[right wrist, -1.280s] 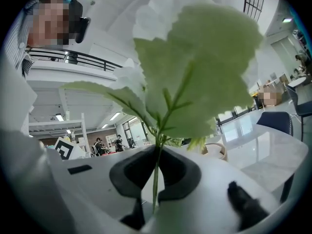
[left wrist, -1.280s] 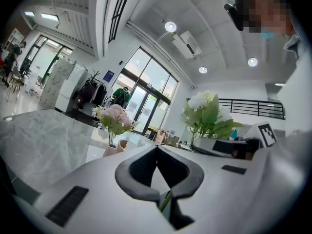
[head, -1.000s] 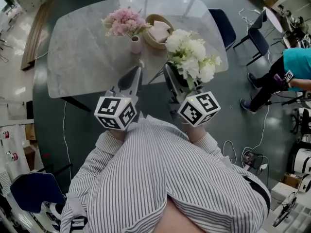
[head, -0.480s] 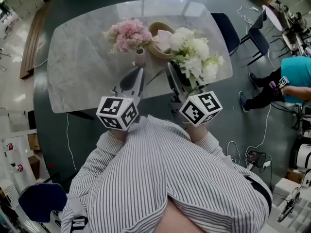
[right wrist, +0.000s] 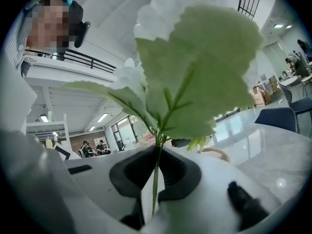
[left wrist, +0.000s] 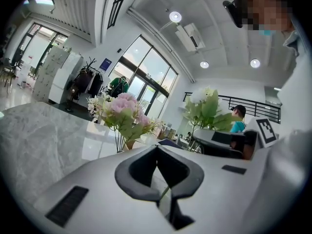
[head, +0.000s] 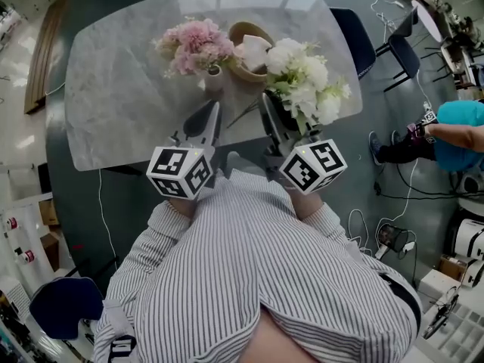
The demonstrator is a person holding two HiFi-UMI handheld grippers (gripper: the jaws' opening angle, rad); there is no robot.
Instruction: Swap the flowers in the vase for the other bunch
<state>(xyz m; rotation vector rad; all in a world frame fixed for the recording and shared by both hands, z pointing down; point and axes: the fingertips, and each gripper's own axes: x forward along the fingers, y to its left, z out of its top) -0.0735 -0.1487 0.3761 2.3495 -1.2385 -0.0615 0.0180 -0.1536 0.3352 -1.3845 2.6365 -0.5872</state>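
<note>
A pink bunch (head: 195,42) stands in a small pale vase (head: 213,79) near the middle of the marble table (head: 113,89); the left gripper view shows the same pink bunch (left wrist: 124,108) straight ahead. My right gripper (head: 265,101) is shut on the thin green stem of a white bunch (head: 302,78), whose leaves and blooms (right wrist: 195,67) rise above the jaws (right wrist: 158,150). The stem's tail (head: 242,116) hangs down-left between the grippers. My left gripper (head: 217,106) is shut with nothing held (left wrist: 157,147), just short of the vase.
A wooden bowl (head: 236,30) with something pale in it sits right behind the vase. A dark chair (head: 352,36) stands at the table's far right corner. A person in a teal top (head: 454,134) is on the floor at the right, among cables.
Both grippers have moved forward over the table's near edge toward the vase, the white bunch carried along. The person in teal has shifted to the right.
</note>
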